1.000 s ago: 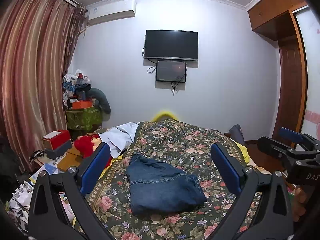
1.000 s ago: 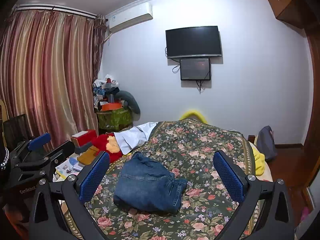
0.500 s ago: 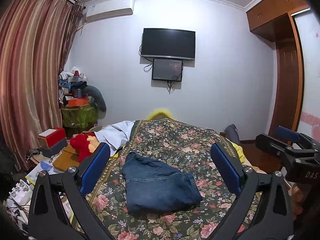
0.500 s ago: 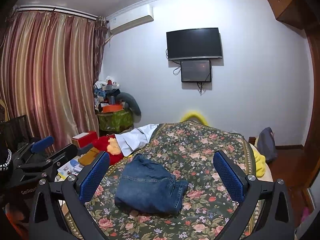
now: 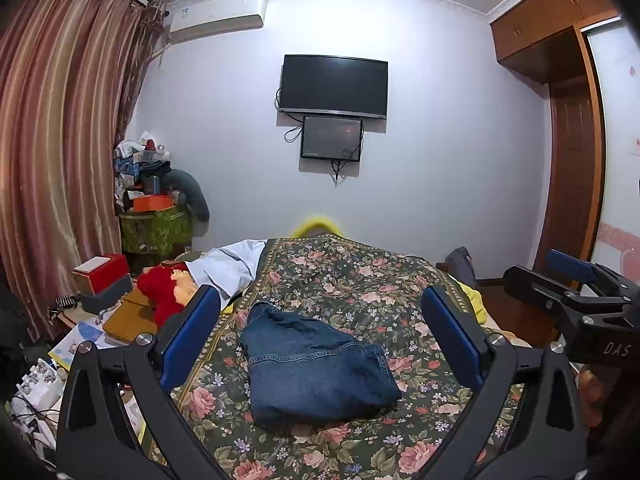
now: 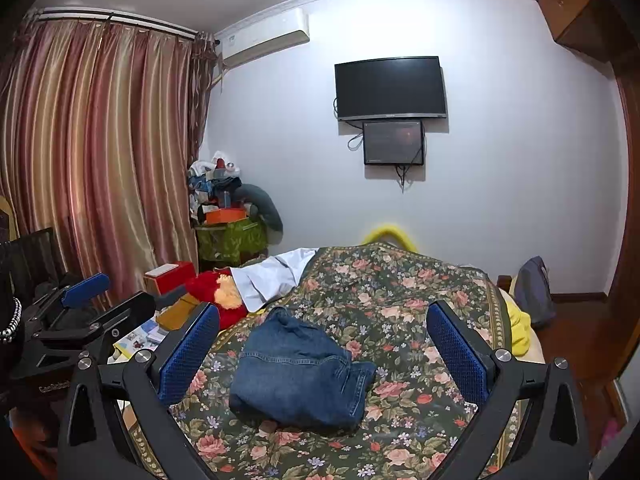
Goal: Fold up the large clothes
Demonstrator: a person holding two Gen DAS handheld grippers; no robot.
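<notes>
Both claws hang spread and empty above the near end of the bed: the left claw and the right claw each frame the folded jeans between blue pads, touching nothing. The jeans lie in a compact bundle on the floral bedspread, near the bed's near edge and toward its left side, well short of the far end. By the look of it the fold is finished, or nearly so. Denim of this kind is likely heavy and fairly stiff, not slippery; a layered bundle would probably best be taken at the thick folded edges on both sides, since a pinch on the top layer alone could peel it open.

Beyond the jeans, a white cloth and a red plush toy sit at the bed's far left edge, with a television on the wall behind.

The left wrist view alone shows the right claw from outside, at its right margin, with part of a hand beneath it; the right wrist view alone shows the loose flap on the bundle's right side.
</notes>
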